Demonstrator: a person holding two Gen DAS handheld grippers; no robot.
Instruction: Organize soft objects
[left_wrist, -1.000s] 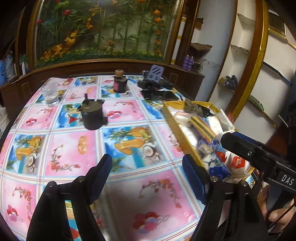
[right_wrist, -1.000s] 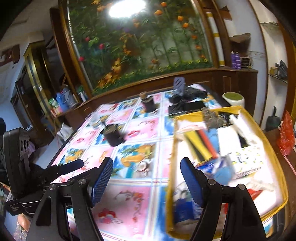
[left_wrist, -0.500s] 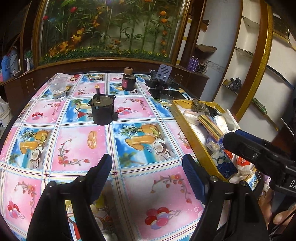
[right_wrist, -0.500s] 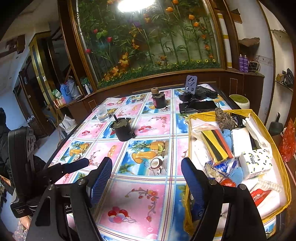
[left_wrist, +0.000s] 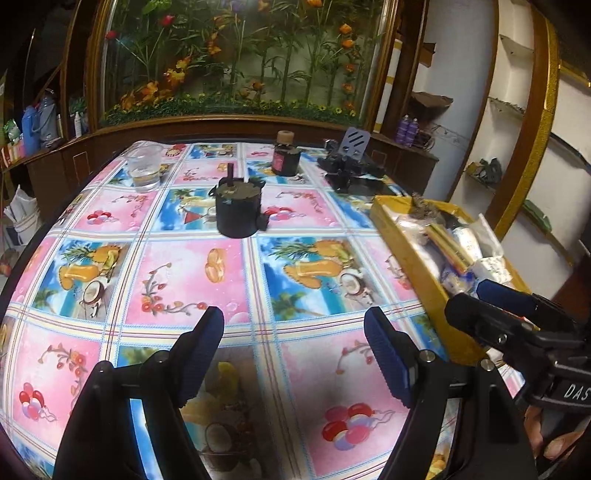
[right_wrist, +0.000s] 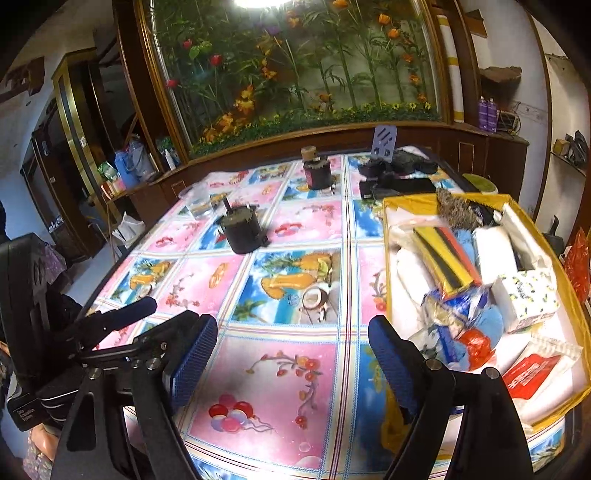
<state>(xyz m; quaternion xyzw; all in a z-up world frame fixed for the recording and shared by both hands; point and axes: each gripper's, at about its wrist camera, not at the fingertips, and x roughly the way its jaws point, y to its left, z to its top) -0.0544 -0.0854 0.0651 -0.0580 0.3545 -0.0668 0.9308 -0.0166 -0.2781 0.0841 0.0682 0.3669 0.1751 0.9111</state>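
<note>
A yellow fabric box (right_wrist: 391, 206) stands at the table's right side, filled with soft things: white tissue packs (right_wrist: 495, 251), a patterned tissue box (right_wrist: 526, 297), yellow-black-orange sponges (right_wrist: 443, 258), blue cloths (right_wrist: 487, 321) and a red-and-white packet (right_wrist: 532, 373). It also shows in the left wrist view (left_wrist: 410, 254). My left gripper (left_wrist: 293, 350) is open and empty above the tablecloth. My right gripper (right_wrist: 291, 354) is open and empty at the box's near left corner.
On the patterned tablecloth (left_wrist: 229, 280) stand a black pot with a lid (left_wrist: 236, 214), a clear cup (left_wrist: 144, 171), a dark jar with a cork (left_wrist: 286, 155) and black devices with a phone stand (left_wrist: 351, 166). Shelves and a flower mural lie behind.
Both grippers have drawn back and risen, so more of the table shows. The jaws stay open and empty.
</note>
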